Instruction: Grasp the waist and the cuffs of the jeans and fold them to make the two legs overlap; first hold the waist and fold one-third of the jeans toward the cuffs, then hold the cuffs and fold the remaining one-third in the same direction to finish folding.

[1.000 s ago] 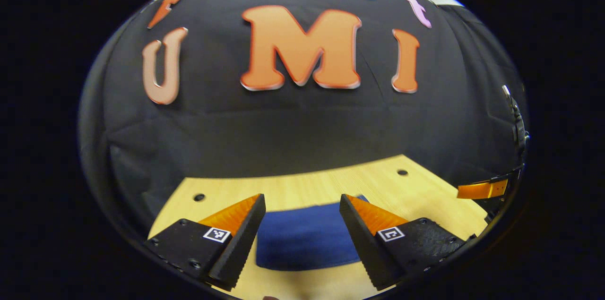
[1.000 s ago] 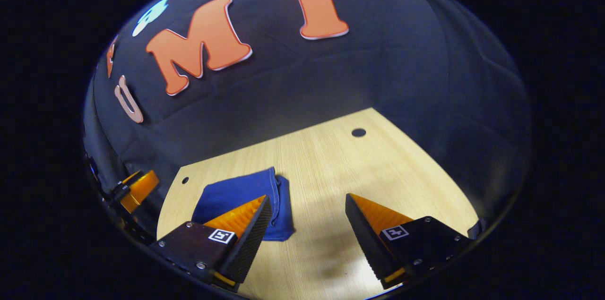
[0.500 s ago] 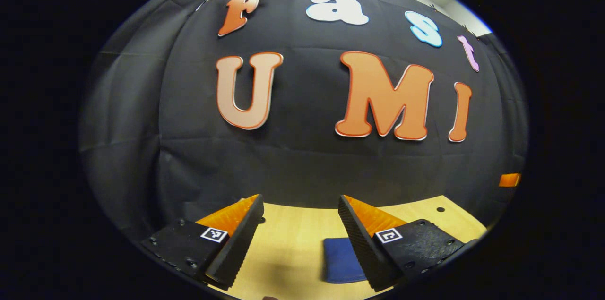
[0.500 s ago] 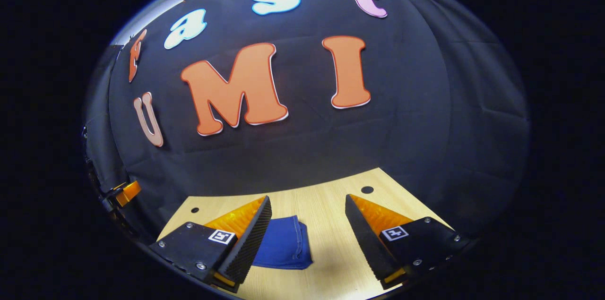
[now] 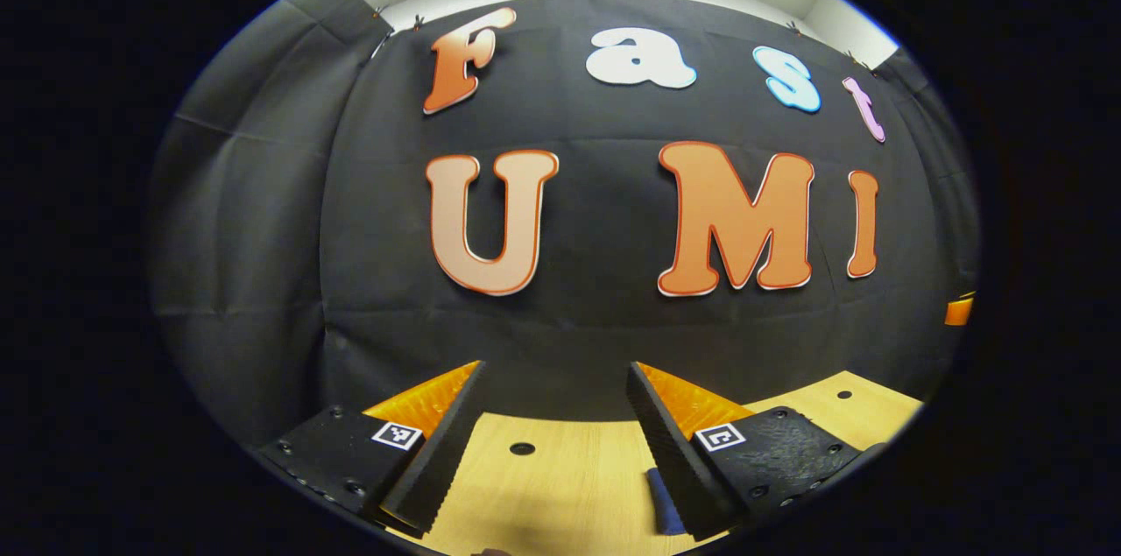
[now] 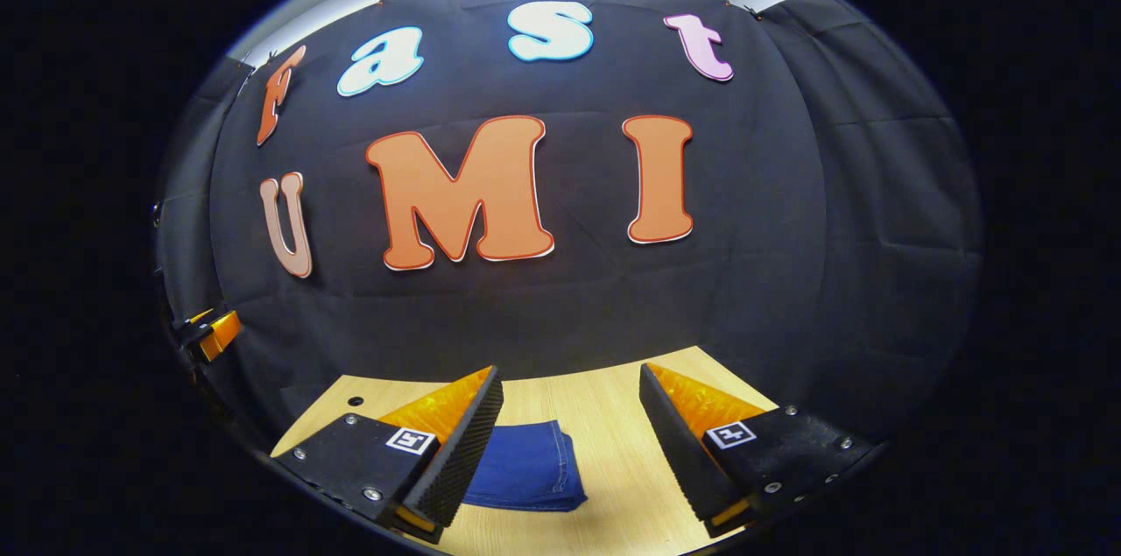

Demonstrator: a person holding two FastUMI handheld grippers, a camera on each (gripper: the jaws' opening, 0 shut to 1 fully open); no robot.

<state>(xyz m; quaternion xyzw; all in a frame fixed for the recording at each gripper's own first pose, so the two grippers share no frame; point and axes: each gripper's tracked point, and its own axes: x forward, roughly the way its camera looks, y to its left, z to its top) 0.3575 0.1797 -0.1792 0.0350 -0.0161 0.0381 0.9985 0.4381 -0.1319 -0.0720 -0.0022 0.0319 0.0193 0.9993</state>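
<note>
Both tools hang with fingers spread and empty above the wooden table (image 6: 604,416): the right gripper (image 6: 569,438) nearest, the left gripper (image 5: 553,433) alongside. Just beyond the right fingers the jeans (image 6: 525,475) lie as a compact blue packet on the boards, a sliver (image 5: 663,499) showing by the left gripper. The folding looks finished, nothing left to grasp.

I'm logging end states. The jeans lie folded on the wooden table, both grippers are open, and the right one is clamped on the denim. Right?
Not quite: the right gripper holds nothing. In the right gripper view its fingers stand apart above the table, with the folded jeans lying free. The rest is right.
</note>
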